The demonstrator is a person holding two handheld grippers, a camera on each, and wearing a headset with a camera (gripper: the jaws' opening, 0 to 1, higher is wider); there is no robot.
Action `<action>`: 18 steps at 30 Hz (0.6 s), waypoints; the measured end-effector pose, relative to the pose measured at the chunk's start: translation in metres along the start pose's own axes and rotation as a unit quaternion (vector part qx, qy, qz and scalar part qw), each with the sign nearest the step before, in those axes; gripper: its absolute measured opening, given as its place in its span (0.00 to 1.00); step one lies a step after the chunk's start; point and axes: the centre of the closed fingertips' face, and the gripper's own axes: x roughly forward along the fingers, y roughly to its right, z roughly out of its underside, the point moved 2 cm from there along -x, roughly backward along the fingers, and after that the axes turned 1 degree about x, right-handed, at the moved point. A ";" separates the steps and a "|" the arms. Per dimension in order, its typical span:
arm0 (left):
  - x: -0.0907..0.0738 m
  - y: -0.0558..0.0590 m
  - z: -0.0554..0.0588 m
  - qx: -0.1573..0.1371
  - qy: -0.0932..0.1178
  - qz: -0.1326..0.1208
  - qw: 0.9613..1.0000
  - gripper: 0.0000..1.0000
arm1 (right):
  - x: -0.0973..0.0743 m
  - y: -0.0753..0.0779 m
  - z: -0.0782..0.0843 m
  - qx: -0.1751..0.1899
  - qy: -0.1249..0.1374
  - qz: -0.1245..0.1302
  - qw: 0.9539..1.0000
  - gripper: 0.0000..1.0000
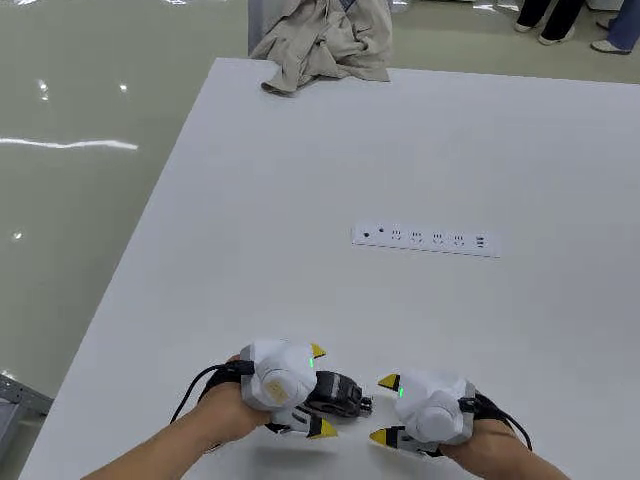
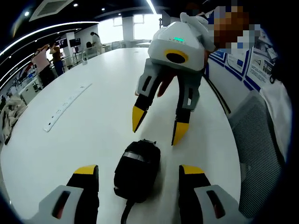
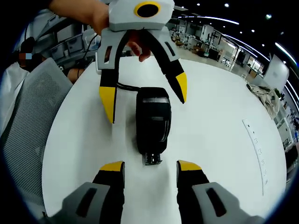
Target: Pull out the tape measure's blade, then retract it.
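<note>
1. We're at the near edge of the white table (image 1: 300, 200). The black tape measure (image 1: 335, 392) rests on the surface, right between the two grippers.
2. The left gripper (image 1: 321, 390) straddles the case with its jaws spread wide. There's a yellow tip on either side with a gap showing, so no grip on it yet.
3. The right gripper (image 1: 384, 408) faces it from the opposite end, jaws also well apart and holding nothing. Its tips sit just short of the case's front.
4. In the right gripper view the small metal hook tab (image 3: 152, 159) pokes out of the case mouth, pointing at the right gripper. No length of blade is drawn out.
5. My read on handling: the case looks like a rigid, chunky shell with some weight. It seems smooth enough to skid on this slick top, so the left should close across its two sides at mid-body and pin it.
6. The tab is thin and small, so the right needs to narrow onto it squarely. The blade is likely springy steel that tugs back, so ease it home rather than let it snap.
7. A thin black cord (image 2: 125, 215) trails from the rear end, which is no place to hold.
8. Farther out, a white power strip (image 1: 425, 240) lies mid-table and a crumpled beige garment (image 1: 320, 45) sits at the far edge, both well apart from the action.
</note>
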 end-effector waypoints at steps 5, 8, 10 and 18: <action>0.004 -0.001 0.000 0.007 -0.004 0.014 1.000 0.65 | 0.006 0.002 0.004 -0.007 -0.009 -0.007 1.000 0.46; 0.005 -0.002 -0.001 0.013 -0.005 0.016 1.000 0.64 | 0.007 0.004 0.006 -0.009 -0.012 -0.009 1.000 0.45; 0.006 -0.002 -0.002 0.016 -0.005 0.020 1.000 0.62 | 0.008 0.004 0.007 -0.010 -0.013 -0.011 1.000 0.45; 0.010 -0.004 0.002 0.030 -0.017 0.030 0.999 0.57 | 0.014 0.004 0.011 -0.015 -0.020 -0.024 0.999 0.45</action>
